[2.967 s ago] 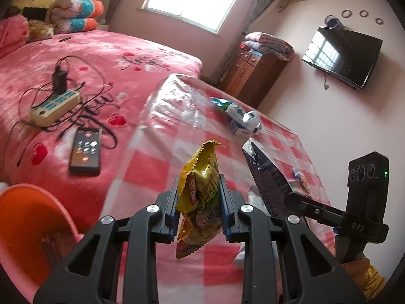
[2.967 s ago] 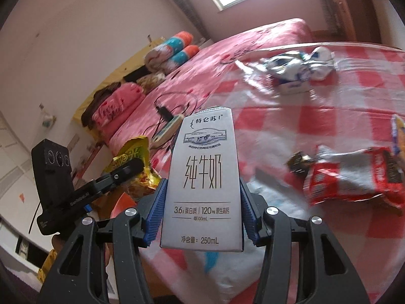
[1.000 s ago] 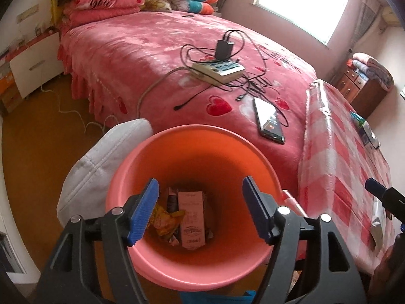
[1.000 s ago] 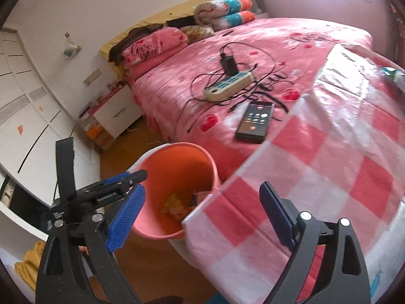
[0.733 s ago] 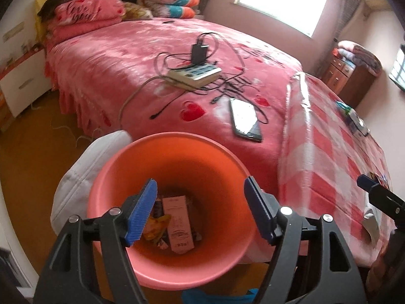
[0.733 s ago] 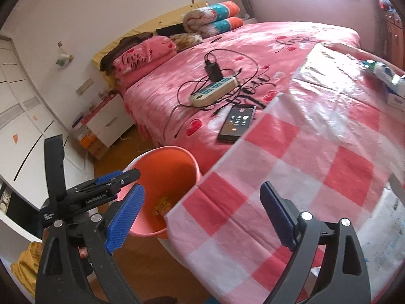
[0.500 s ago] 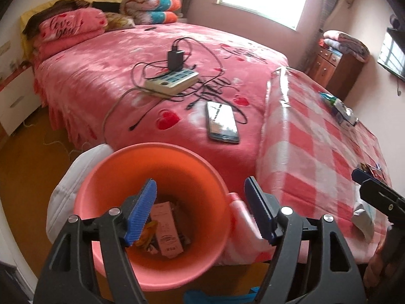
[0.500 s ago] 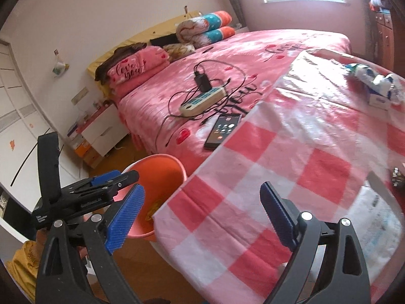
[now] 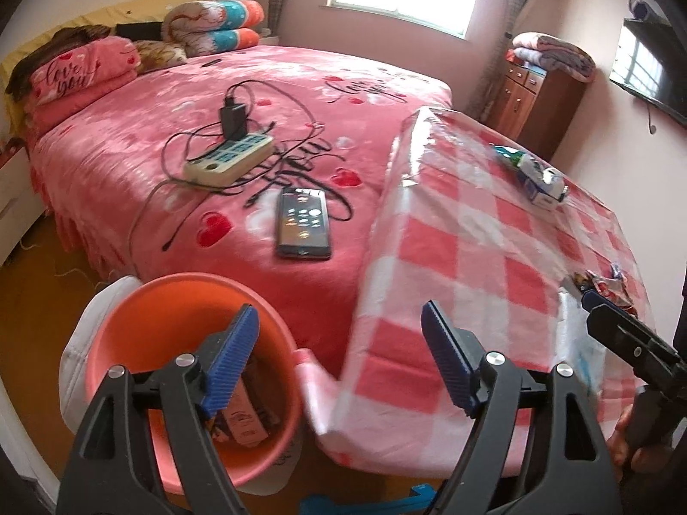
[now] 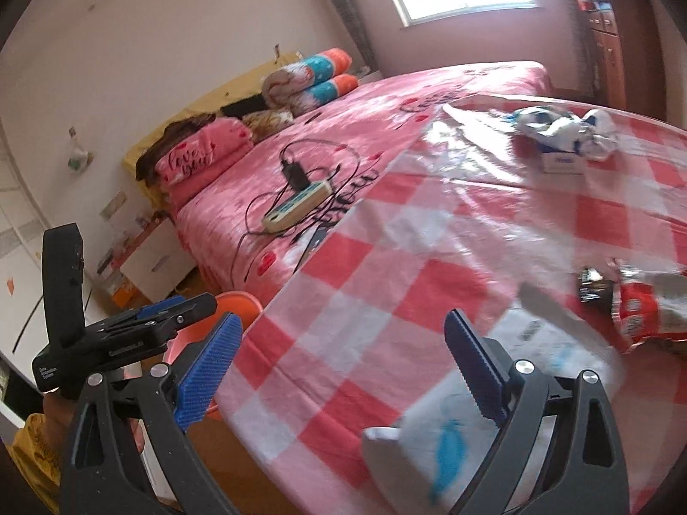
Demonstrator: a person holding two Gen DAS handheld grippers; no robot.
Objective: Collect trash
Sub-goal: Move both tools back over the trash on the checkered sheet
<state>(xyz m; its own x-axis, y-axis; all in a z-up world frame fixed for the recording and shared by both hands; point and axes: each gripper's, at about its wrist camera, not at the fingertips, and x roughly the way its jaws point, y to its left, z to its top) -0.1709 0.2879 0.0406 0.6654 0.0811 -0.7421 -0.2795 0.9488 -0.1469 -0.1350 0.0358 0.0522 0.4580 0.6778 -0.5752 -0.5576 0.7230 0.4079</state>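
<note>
Both empty grippers' fingers [image 9: 234,356] beside orange bin [image 9: 129,309], above checked table [image 9: 472,257]

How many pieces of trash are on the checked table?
4: crumpled blue-and-white pack at the far side, red wrapper at the right, small dark wrapper beside it, white bag at the near edge. More may lie out of frame.

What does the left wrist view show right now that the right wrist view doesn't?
Only the left wrist view looks into the orange bin, where a carton lies, and shows the phone whole. Only the right wrist view shows the white bag at the table's near edge. Both show the power strip, the red wrapper and open, empty jaws.
</note>
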